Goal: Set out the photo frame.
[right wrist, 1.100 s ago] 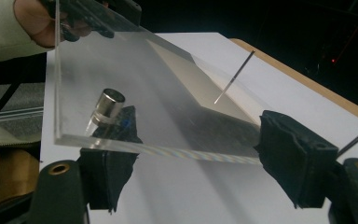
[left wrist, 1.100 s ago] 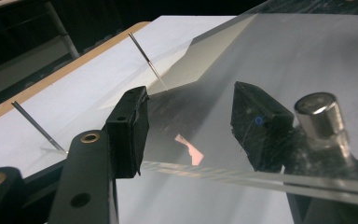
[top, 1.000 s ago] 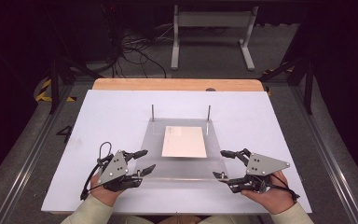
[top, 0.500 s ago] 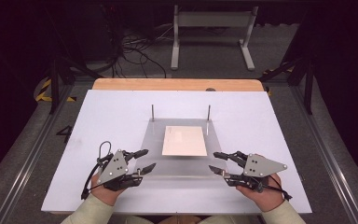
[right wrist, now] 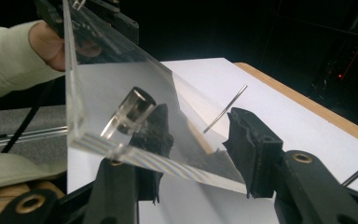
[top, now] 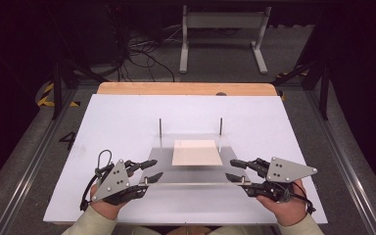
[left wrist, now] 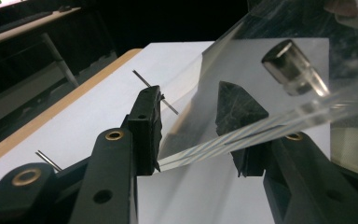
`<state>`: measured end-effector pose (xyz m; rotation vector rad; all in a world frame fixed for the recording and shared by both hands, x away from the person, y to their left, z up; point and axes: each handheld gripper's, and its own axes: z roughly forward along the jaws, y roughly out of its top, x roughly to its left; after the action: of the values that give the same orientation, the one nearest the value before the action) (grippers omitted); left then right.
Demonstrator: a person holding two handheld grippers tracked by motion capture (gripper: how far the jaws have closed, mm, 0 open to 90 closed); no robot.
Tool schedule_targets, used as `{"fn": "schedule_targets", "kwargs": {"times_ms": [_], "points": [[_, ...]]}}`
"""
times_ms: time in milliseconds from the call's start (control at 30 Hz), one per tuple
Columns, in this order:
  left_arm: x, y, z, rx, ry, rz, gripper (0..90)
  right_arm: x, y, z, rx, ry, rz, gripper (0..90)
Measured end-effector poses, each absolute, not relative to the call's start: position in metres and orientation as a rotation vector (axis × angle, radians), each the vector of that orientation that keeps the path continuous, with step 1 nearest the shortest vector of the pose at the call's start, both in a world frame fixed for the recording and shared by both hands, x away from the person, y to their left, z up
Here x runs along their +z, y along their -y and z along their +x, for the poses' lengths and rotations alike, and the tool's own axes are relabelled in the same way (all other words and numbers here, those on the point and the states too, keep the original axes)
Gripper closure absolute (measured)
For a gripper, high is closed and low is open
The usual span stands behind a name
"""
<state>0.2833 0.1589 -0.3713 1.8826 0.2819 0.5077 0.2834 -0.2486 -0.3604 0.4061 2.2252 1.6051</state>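
White-topped table [top: 127, 122] with a wooden strip along its far edge, spread across the middle of the high view. On it, toward the near side, a clear acrylic plate [top: 191, 161], near edge lifted off the white surface, far edge low by two thin upright metal pins [top: 160, 128]. Under or on the plate, a pale rectangular sheet [top: 197, 152]; cannot tell which.

Left claw [top: 149, 171] at the plate's near left corner, gripped in the left hand [top: 108, 205]; jaws just now closing further, one above and one below the plate. In the left gripper view, plate edge [left wrist: 261, 135] running slantwise between the two black jaws [left wrist: 195, 130], touching the left pad at its tip and crossing the right; clamped across the plate's edge, half-wide. Short clear cylindrical foot [left wrist: 292, 67] fixed to the plate, beyond the jaws.

Right claw [top: 237, 170] at the near right corner, in the right hand [top: 286, 208]; jaws narrowed over the last second, now holding the plate. In the right gripper view, plate corner [right wrist: 168, 163] tilted up between the jaws [right wrist: 196, 140], both pads against it, another clear foot [right wrist: 129, 114] just beside the left jaw.
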Motion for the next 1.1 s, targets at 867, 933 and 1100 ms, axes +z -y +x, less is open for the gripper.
{"fn": "schedule_targets", "kwargs": {"times_ms": [867,933,1100], "points": [[-0.315,-0.163,0.287,0.531,-0.283,1.714,63.5,-0.310,0.250,0.280,1.680,-1.950,0.323,62.5],[-0.310,-0.162,0.287,0.555,-0.284,1.694,64.1,-0.306,0.250,0.280,1.672,-1.918,0.311,63.3],[-0.303,-0.160,0.288,0.577,-0.287,1.671,65.1,-0.297,0.250,0.282,1.682,-1.885,0.309,64.1]]}}
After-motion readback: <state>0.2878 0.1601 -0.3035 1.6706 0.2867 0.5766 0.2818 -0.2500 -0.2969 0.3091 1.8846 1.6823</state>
